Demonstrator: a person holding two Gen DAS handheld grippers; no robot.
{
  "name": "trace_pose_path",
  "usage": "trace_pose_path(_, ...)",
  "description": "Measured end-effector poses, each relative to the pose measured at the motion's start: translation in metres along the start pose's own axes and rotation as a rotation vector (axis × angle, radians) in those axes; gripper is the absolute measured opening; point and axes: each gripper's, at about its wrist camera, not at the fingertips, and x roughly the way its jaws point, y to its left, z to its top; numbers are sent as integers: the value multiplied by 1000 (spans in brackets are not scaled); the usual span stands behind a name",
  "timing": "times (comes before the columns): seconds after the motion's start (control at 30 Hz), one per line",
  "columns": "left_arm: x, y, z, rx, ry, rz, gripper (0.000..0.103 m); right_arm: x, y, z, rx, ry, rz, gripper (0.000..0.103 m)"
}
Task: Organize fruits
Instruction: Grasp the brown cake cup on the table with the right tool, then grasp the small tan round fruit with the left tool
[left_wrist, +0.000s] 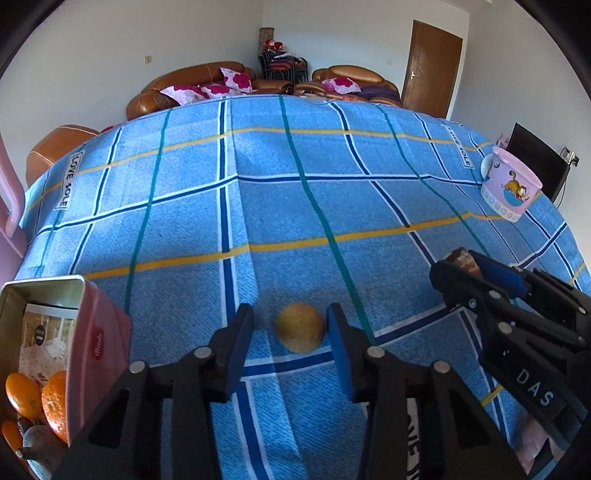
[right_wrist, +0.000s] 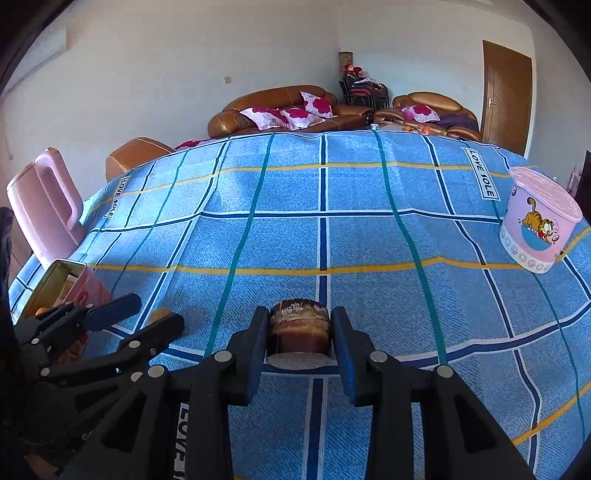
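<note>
- The left gripper (left_wrist: 290, 345) is sitting low over the bench (left_wrist: 295, 206), its fingers (left_wrist: 341, 354) standing either side of a round yellowish fruit (left_wrist: 300, 327). The right pad is at the fruit's edge and a narrow gap is showing on the left, so no firm grip is showing.
- The right gripper (right_wrist: 299, 347) is clamping a brown, cake-like piece (right_wrist: 298, 332) tight between its fingers (right_wrist: 341, 350).
- An open pink tin (left_wrist: 98, 354) is standing at the left near edge, holding oranges (left_wrist: 55, 400) and a darker fruit (left_wrist: 38, 441).
- The blue checked cloth (right_wrist: 295, 240) is covering the bench.
- A pink cartoon-cat tub (right_wrist: 537, 225) is sitting far right, well apart from both grippers.
- A pink chair (right_wrist: 48, 206) is standing at the left edge.
- Brown sofas (right_wrist: 280, 107) and a door (right_wrist: 506, 96) are lying beyond.
</note>
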Motion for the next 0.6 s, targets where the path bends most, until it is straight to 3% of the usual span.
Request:
trace_pose_path(0.07, -1, 3, -1, -15, -9, -23, 27, 2, 1, 0, -6, 10, 4, 36)
trace_pose_path(0.6, -28, 15, -5, -75, -133, -43, 27, -11, 4, -1, -27, -52, 55, 36)
